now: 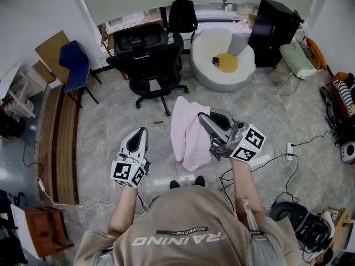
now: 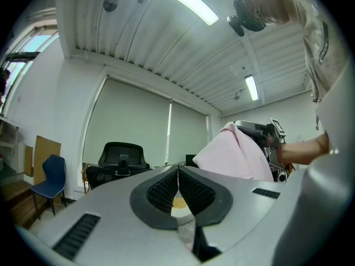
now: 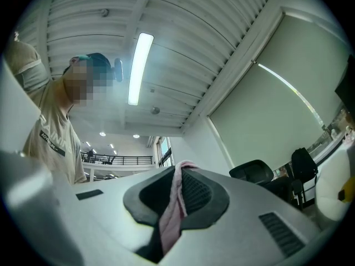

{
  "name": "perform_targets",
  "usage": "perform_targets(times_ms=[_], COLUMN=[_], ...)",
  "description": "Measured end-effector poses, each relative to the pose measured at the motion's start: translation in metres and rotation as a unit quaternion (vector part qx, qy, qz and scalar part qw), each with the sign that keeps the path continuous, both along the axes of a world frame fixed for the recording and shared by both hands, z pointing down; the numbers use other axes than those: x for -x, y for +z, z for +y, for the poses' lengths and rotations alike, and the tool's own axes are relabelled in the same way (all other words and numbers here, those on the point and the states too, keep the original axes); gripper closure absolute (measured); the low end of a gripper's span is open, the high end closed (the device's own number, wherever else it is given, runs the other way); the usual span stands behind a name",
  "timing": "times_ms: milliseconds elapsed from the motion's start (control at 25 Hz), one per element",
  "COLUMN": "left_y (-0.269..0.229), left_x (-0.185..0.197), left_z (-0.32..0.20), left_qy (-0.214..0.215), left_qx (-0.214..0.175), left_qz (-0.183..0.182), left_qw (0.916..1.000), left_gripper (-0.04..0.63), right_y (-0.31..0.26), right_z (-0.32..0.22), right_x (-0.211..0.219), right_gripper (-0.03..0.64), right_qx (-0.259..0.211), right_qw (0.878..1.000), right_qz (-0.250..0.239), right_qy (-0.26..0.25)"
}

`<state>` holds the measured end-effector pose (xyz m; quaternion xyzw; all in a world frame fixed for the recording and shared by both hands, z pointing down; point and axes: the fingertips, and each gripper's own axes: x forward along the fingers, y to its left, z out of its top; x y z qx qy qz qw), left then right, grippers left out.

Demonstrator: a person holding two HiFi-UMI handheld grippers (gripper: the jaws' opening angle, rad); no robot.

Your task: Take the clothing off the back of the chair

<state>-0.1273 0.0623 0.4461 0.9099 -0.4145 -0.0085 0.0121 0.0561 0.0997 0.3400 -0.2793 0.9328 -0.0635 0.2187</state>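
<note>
step: removal judged done, pink clothing (image 1: 186,132) is held clear of chair (image 1: 148,54) | right gripper (image 3: 177,169) fingers clamped on it | left gripper (image 2: 178,169) fingers together, empty | next: a putting-down place is needed

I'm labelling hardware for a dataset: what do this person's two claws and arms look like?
The left claw and right claw are silver-grey tapered shells with black ribbed pads. Each carries a white cube printed with black square markers. The person wears a beige short-sleeved T-shirt with printed lettering.
</note>
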Motion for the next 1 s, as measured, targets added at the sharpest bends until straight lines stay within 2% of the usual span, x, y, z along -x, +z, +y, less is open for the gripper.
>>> perform_targets(times_ms=[200, 1000], left_y=[0.003, 0.006], left_x=[-0.002, -0.010], left_z=[-0.005, -0.011], left_qy=[0.005, 0.010], left_qx=[0.008, 0.010], left_qz=[0.001, 0.003], left_qw=[1.0000, 0.9999], left_gripper=[0.581, 0.581], right_y=[0.003, 0.012], right_z=[-0.002, -0.003], right_x=[-0.001, 0.000], right_gripper=[0.571, 0.571], right_qx=[0.008, 0.011], right_qw=[1.000, 1.000], right_qz=[-0.010, 0.011], right_qy=[0.001, -0.008])
